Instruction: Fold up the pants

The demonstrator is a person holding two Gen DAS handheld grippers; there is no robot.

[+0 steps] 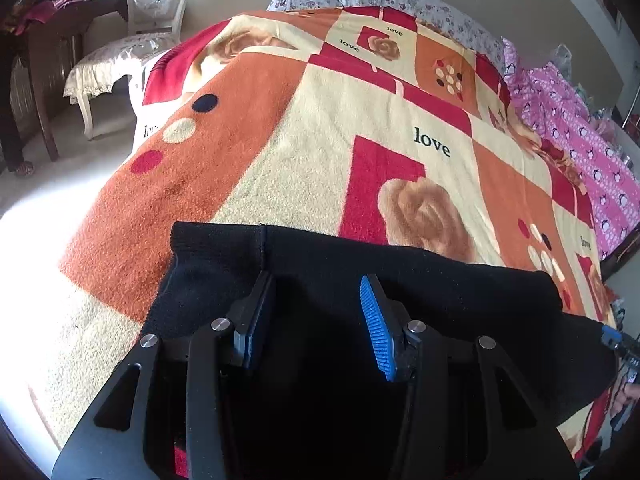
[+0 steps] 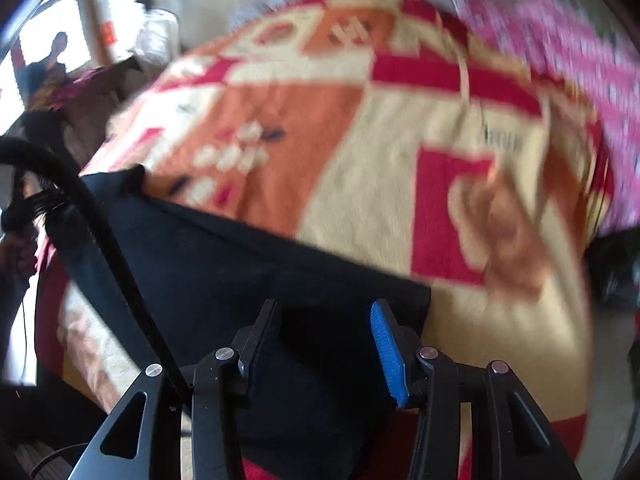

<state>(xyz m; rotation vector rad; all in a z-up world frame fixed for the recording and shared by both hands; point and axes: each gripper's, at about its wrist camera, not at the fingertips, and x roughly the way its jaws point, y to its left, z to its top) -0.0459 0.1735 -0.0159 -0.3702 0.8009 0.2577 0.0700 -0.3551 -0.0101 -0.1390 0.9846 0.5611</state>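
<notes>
The black pants (image 1: 360,260) lie flat across the near end of a bed, their folded far edge running left to right. My left gripper (image 1: 318,280) hangs over their left part, open, its blue pads (image 1: 378,328) wide apart and pressing on nothing. In the blurred right wrist view the pants (image 2: 240,248) reach from the far left to a corner just beside my right gripper (image 2: 325,306). That gripper is open too, with black cloth showing below the gap. A bit of the right gripper (image 1: 618,346) peeks in at the left wrist view's right edge.
A fleece blanket (image 1: 320,140) in orange, cream and red covers the bed. A pink quilt (image 1: 580,140) lies along its right side, flowered pillows (image 1: 400,0) at the head. A white chair (image 1: 156,8) and dark wooden table (image 1: 60,40) stand to the left. A person (image 2: 56,56) stands far off.
</notes>
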